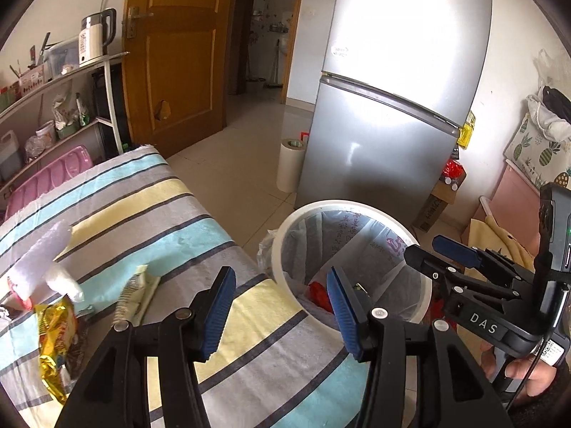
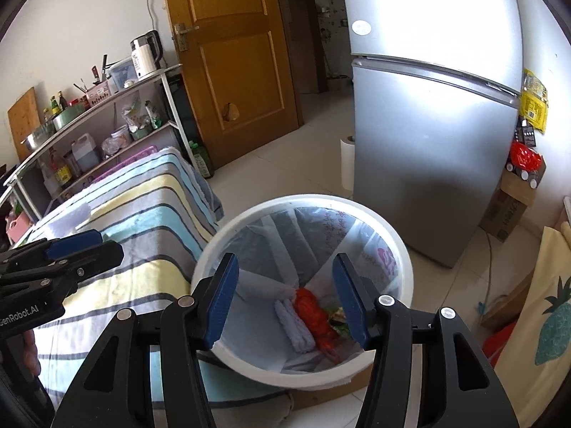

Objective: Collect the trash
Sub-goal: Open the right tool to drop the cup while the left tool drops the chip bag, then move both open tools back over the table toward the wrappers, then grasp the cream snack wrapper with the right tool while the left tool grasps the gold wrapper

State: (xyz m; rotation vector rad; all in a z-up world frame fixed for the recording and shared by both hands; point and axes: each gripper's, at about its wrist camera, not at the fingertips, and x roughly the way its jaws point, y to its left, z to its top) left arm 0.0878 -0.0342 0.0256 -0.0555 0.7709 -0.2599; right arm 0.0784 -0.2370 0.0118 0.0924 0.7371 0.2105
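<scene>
A white trash bin (image 2: 307, 201) with a clear liner stands on the floor beside the striped cloth (image 1: 150, 221). At its bottom lie a red wrapper (image 2: 314, 314) and a folded white tissue (image 2: 296, 328). My right gripper (image 2: 285, 303) hangs open over the bin's mouth with nothing between its pads; it also shows at the right of the left wrist view (image 1: 426, 249). My left gripper (image 1: 282, 312) is open and empty above the cloth's edge next to the bin (image 1: 423, 306). On the cloth at left lie a gold wrapper (image 1: 57, 335), white foam pieces (image 1: 39, 260) and a cream wrapper (image 1: 135, 296).
A silver fridge (image 1: 392, 107) stands just behind the bin, with a paper roll (image 1: 291, 164) and a cardboard box (image 1: 439, 199) at its sides. A wooden door (image 1: 178, 53) and a shelf holding a kettle (image 1: 96, 35) are at the back left.
</scene>
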